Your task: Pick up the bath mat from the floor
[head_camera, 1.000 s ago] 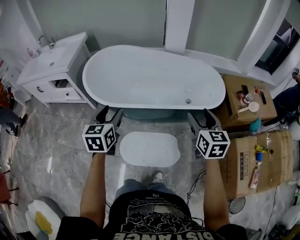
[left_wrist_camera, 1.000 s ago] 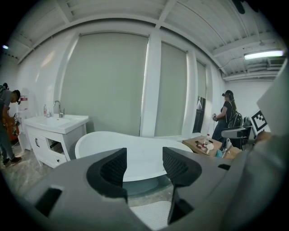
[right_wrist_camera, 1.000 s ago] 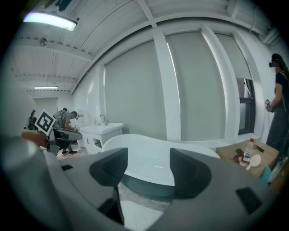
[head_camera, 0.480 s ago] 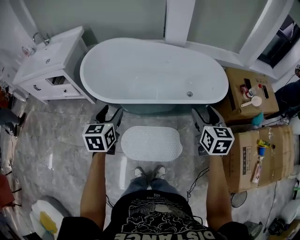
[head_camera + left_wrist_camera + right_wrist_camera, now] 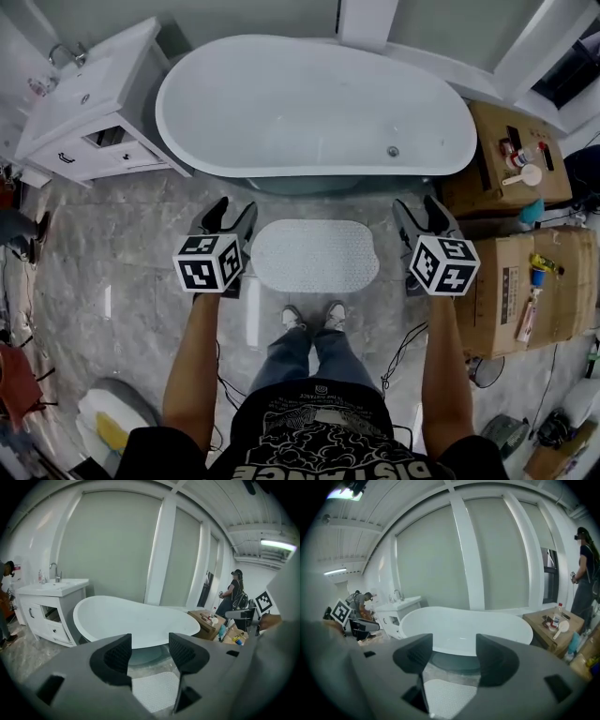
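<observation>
A white oval bath mat (image 5: 315,255) with a bumpy surface lies flat on the grey marble floor in front of the bathtub (image 5: 315,105). It also shows low between the jaws in the left gripper view, bath mat (image 5: 157,690), and in the right gripper view, bath mat (image 5: 449,694). My left gripper (image 5: 230,217) hangs in the air just left of the mat, open and empty. On the mat's right side my right gripper (image 5: 424,213) hangs likewise, open with nothing between its fingers. Both are held above the floor, apart from the mat.
A white vanity with sink (image 5: 84,103) stands at the back left. Cardboard boxes (image 5: 514,281) with bottles and small items line the right side. A cable (image 5: 405,347) lies on the floor near the person's shoes (image 5: 313,318). People stand at the room's sides.
The view has shifted forward: the tub and mat sit lower and nearer. The person's feet have stepped up behind the mat. Both grippers stay open beside it.
</observation>
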The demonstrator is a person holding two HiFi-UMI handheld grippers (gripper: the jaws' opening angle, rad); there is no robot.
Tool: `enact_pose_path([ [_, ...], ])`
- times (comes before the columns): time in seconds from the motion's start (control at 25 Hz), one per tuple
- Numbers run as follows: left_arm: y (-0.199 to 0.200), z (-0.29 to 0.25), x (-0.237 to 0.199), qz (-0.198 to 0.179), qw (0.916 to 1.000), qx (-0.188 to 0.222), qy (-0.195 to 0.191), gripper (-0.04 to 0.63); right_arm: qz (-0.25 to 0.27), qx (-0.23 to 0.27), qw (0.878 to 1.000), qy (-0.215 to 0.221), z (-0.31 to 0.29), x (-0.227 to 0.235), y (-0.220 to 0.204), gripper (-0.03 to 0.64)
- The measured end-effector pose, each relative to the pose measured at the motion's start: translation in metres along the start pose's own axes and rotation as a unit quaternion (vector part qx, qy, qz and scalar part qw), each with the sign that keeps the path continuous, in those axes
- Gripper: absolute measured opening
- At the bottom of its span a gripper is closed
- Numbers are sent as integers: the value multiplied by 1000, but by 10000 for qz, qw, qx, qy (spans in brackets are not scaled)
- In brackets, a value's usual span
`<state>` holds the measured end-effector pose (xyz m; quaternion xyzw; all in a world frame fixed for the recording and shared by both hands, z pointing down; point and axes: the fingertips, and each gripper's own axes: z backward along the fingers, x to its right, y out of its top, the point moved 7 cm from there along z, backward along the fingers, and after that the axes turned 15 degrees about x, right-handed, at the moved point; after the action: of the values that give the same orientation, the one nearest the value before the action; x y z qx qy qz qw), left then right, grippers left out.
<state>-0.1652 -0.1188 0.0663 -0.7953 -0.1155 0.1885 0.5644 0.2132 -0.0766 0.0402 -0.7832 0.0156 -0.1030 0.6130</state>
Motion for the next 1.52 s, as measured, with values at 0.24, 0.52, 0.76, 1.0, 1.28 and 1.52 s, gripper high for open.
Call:
enact_pose_path([
  [0.24, -38, -11, -24, 155, 9996, -241, -59, 265, -47, -344, 9993, -101, -10, -9, -43, 284],
  [0.52, -84, -24, -39, 200, 9980, -576, -148, 282, -41, -723, 9973, -118, -23, -6, -89, 296],
  [0.76, -123, -35, -36, 219, 9969, -741, -141, 292, -2, -955, 9954, -6, -29, 12, -126, 298],
  [1.0, -159, -48, -30, 155, 9951, -969, -110, 307, -105, -1261, 9918, 165, -40, 34, -181, 299],
  [1.28, -222, -60, -27, 293, 9904, -1344, 121, 308, -235, -1601, 9859, 430, -48, 61, -246, 304],
  [1.52, -267, -73, -22, 293, 9890, -1425, 275, 308, -401, -1846, 9811, 428, -47, 86, -302, 308],
])
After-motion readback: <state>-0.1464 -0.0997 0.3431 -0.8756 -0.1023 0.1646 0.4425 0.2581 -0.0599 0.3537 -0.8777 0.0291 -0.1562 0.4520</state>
